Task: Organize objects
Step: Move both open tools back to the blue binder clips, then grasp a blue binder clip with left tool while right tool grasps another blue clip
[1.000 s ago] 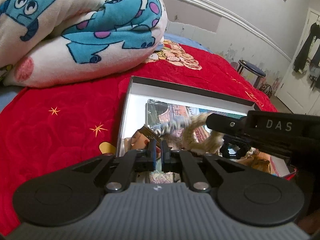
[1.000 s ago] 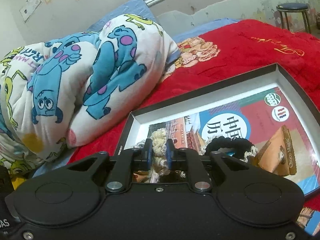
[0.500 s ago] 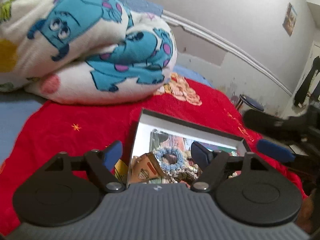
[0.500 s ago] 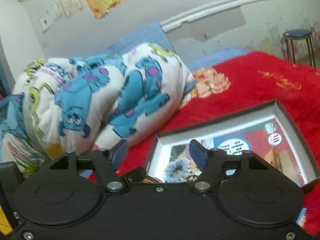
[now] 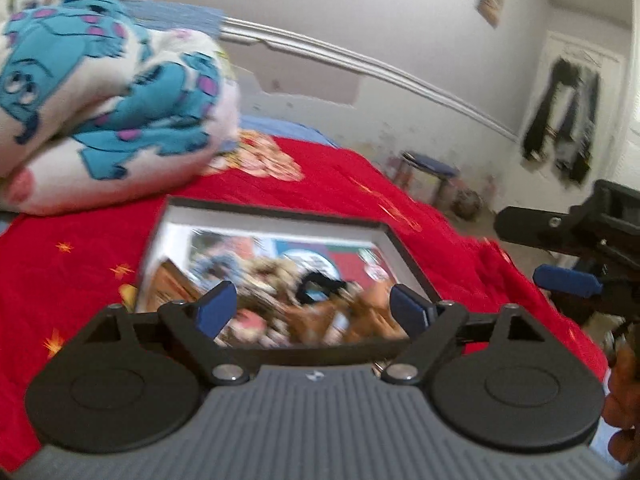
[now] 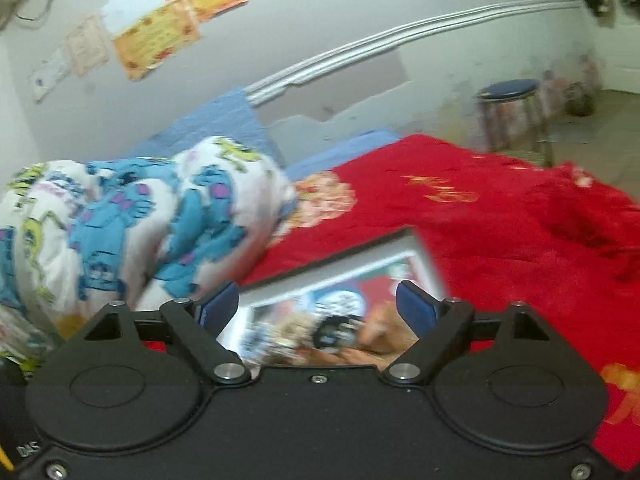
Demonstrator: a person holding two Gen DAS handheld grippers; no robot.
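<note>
A shallow rectangular box with dark rim and white inner walls (image 5: 276, 216) lies flat on the red patterned bedspread (image 5: 80, 264), its long axis running across the left wrist view and its open face up. Inside the box, on a colourful printed book cover (image 5: 344, 258), sits a blurred heap of small things: a black ring-shaped hair tie (image 5: 316, 286), pale woolly pieces and brown packets, too smeared to tell apart. The left gripper (image 5: 312, 310) hangs over the near edge of the box, its blue-padded fingers (image 5: 214, 312) spread wide with nothing between them. The right gripper (image 6: 316, 308) is likewise spread and empty, above the box's near side. Beyond the box's far left corner lies a folded white quilt with blue monster prints (image 5: 108, 104).
</note>
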